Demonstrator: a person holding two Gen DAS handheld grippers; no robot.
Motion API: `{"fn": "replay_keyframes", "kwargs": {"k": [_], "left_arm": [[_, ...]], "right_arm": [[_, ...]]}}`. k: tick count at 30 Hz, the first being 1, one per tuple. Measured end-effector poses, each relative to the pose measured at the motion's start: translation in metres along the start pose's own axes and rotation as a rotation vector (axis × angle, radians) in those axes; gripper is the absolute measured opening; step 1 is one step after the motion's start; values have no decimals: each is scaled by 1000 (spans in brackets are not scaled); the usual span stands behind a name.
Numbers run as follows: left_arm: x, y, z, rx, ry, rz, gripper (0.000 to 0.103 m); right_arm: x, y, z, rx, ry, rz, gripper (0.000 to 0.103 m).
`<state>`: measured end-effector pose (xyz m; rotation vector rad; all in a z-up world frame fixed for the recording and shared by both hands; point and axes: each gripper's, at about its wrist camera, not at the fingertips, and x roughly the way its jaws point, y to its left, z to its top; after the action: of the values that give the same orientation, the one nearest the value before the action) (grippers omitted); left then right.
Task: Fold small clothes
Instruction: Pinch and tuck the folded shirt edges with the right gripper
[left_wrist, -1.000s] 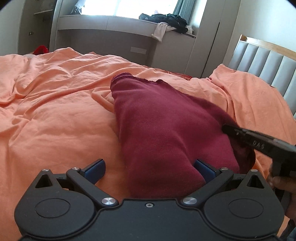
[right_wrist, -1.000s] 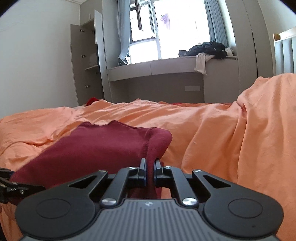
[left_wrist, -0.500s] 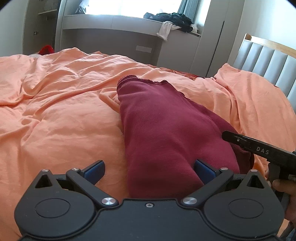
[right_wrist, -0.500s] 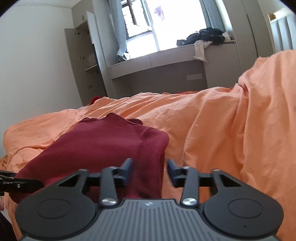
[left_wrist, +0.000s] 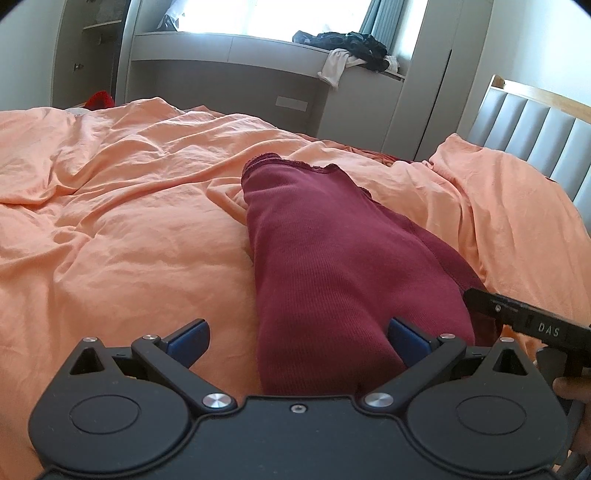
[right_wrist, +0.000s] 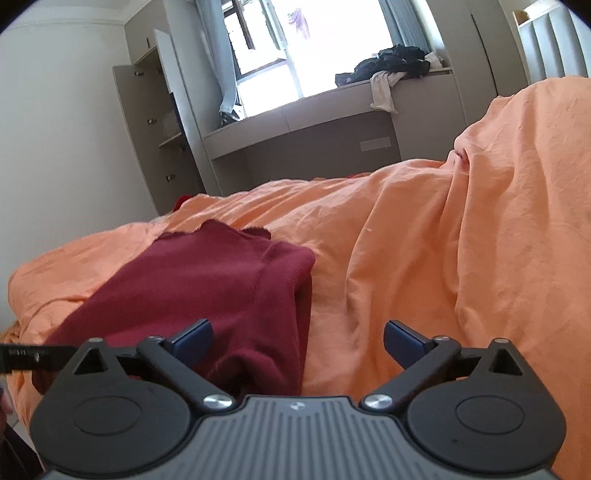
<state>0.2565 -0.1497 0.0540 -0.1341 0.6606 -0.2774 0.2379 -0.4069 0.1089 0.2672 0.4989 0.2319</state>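
I'm hovering my left claw (left_wrist: 297, 341) and right claw (right_wrist: 297, 341), both spread wide, the right's jaws just opened off the soft, floppy maroon garment (left_wrist: 332, 258) lying mid-frame on the orange bedsheet (left_wrist: 129, 229), probably easiest pinching its hem.

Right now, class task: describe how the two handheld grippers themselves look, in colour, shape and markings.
The left gripper has a black body with two round discs, black linkage arms with silver pivot screws, and blue fingers. The right gripper is alike, but with a ribbed grey centre plate bearing a small logo. From the left wrist view, its black side shows white letters "DAS". No cables or sleeves are visible.
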Motion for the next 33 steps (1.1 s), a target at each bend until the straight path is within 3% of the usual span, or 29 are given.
{"fn": "replay_keyframes", "kwargs": {"k": [11, 20, 28, 33], "left_arm": [[-14, 1, -13, 1, -65, -6, 102], [-18, 2, -12, 25, -52, -11, 103], [-26, 2, -11, 29, -35, -38, 103], [-30, -4, -20, 72, -21, -42, 103]], "right_arm": [[-12, 5, -9, -39, 36, 14, 103], [-19, 9, -14, -80, 72, 67, 103], [-25, 11, -11, -96, 136, 207, 103], [-34, 20, -15, -146, 139, 195, 103]]}}
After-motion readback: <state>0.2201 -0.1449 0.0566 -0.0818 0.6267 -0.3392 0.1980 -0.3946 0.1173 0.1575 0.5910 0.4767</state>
